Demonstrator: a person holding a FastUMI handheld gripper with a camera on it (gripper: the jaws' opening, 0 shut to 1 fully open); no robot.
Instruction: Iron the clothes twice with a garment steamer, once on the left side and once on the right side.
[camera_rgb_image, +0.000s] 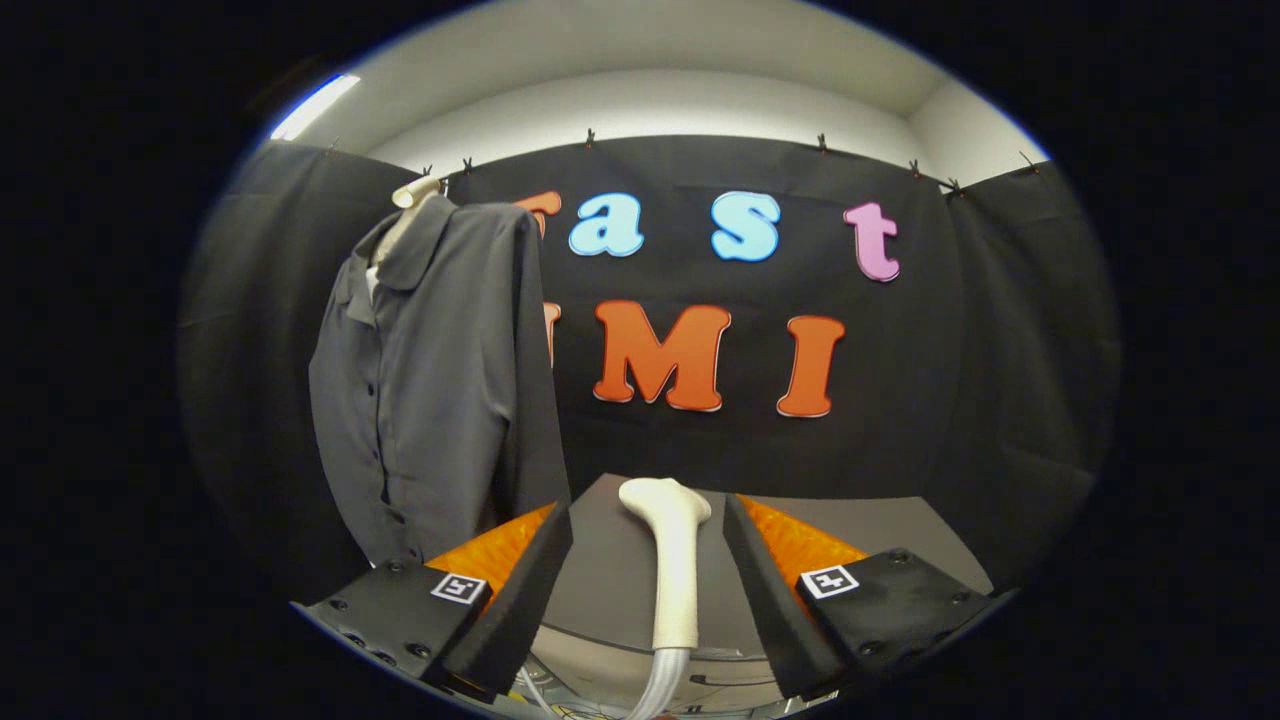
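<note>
A dark grey buttoned shirt (430, 380) hangs on a cream dress form (415, 192), ahead of the fingers and off to the left. The white garment steamer (672, 560) stands upright between the fingers, its head at about fingertip height and its pale hose (662, 685) running down from the handle. My gripper (645, 515) is open: a gap shows on each side of the steamer handle, and neither finger touches it. The shirt's lower hem is hidden behind the left finger.
A grey tabletop (870, 530) lies under and beyond the fingers, up to the black cloth wall (960, 400). A round pale base with cables (720, 675) sits below the steamer handle.
</note>
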